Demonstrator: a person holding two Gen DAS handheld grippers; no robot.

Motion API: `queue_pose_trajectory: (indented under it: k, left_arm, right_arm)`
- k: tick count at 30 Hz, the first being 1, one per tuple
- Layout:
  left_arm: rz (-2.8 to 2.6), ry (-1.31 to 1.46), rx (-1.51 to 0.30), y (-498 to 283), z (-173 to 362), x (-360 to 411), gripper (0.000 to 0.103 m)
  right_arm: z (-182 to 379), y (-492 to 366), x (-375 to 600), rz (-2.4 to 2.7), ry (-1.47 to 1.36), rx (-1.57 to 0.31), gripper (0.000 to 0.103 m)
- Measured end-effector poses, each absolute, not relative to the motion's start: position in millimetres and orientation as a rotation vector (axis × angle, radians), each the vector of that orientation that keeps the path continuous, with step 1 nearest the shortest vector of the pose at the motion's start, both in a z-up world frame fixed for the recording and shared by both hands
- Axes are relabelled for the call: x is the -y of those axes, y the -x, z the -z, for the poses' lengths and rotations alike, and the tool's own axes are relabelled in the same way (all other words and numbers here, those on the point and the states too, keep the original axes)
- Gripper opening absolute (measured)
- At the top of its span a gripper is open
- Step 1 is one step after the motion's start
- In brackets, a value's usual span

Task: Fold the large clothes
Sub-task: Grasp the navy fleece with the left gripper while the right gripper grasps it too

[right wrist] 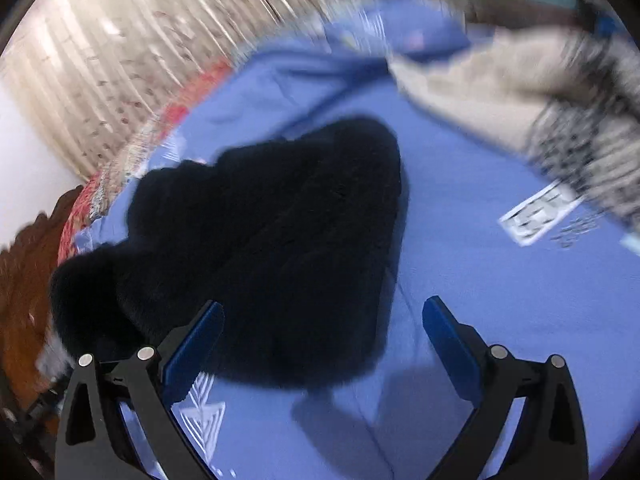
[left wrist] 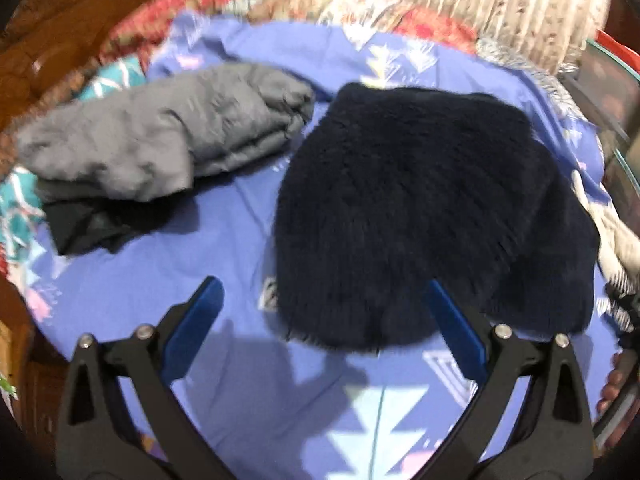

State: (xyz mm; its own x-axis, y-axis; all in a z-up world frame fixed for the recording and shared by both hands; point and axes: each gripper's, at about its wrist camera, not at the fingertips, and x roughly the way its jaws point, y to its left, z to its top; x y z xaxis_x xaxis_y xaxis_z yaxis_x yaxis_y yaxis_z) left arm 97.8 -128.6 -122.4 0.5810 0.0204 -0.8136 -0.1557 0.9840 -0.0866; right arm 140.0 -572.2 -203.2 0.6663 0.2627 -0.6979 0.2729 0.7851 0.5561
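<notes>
From the left wrist, the picture is a bit blurry. The left hand-held gripper (left wrist: 322,308) is wide open and holds nothing. Its right finger (left wrist: 456,328) covers a bit of the near edge of the dark fuzzy sweater (left wrist: 408,208), which lies folded on the blue bed sheet (left wrist: 224,248). A gray folded pile (left wrist: 160,132) sits apart on the left, with something black (left wrist: 88,228) peeking out under it. A light cloth (left wrist: 612,236) is cut off at the right edge. There is bare sheet between the sweater and the pile.

From the right wrist, the blur is strong. The right hand-held gripper (right wrist: 322,328) is wide open and empty too. Its left finger (right wrist: 196,344) hides part of the sweater (right wrist: 272,248). A beige and speckled cloth (right wrist: 520,96) at the top right is too smeared to name. Lots of bare sheet (right wrist: 500,288) lies to the right.
</notes>
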Motion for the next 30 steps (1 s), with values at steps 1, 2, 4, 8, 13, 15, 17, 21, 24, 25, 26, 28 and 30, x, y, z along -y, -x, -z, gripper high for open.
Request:
queue_pose_trajectory:
  k: [1, 2, 4, 8, 13, 15, 17, 21, 24, 25, 26, 28, 30]
  left_arm:
    - [-0.085, 0.173, -0.978, -111.2, 129.0, 128.0, 0.097]
    - [-0.072, 0.172, -1.000, -125.9, 137.1, 130.8, 0.093]
    - [-0.078, 0.120, -1.027, -138.9, 148.1, 140.1, 0.034]
    - [0.070, 0.203, -0.899, -103.6, 111.4, 142.7, 0.013]
    - [0.411, 0.042, -0.704, -13.2, 58.5, 196.7, 0.013]
    - [0.560, -0.028, -0.681, 22.4, 61.7, 228.6, 0.013]
    - [0.681, -0.088, -0.736, 44.5, 79.8, 258.0, 0.013]
    - [0.733, -0.258, -0.930, 51.5, 126.3, 293.3, 0.015]
    - [0.722, -0.183, -0.933, 46.1, 119.5, 277.2, 0.018]
    - [0.719, -0.158, -0.920, 43.3, 113.8, 267.4, 0.018]
    - [0.705, -0.127, -0.899, 41.9, 107.3, 252.7, 0.021]
    - [0.664, -0.043, -0.866, 40.3, 97.1, 219.3, 0.026]
    - [0.609, 0.030, -0.861, 33.3, 95.6, 195.2, 0.027]
  right_arm:
    - [214.6, -152.0, 576.1, -0.026, -0.755, -0.891, 0.112]
    - [225.6, -164.0, 577.4, -0.074, -0.815, -0.927, 0.099]
    - [242.4, -175.4, 577.7, -0.201, -0.950, -0.967, 0.033]
    - [162.5, -123.3, 614.9, -0.146, -0.895, -0.601, 0.032]
    - [99.8, -48.0, 677.4, 0.161, -0.646, -0.433, 0.036]
    - [115.3, -22.0, 698.8, 0.261, -0.706, -0.444, 0.046]
    - [133.8, 0.7, 705.5, 0.320, -0.765, -0.449, 0.070]
    - [157.2, 24.4, 684.1, 0.329, -0.746, -0.517, 0.084]
    - [151.7, 26.6, 665.1, 0.272, -0.723, -0.520, 0.085]
    - [145.1, 23.7, 648.8, 0.203, -0.681, -0.523, 0.086]
    - [140.0, 19.4, 633.4, 0.138, -0.643, -0.533, 0.090]
    - [130.7, 0.8, 589.7, -0.069, -0.586, -0.580, 0.098]
    - [132.0, -20.2, 543.7, -0.258, -0.592, -0.651, 0.101]
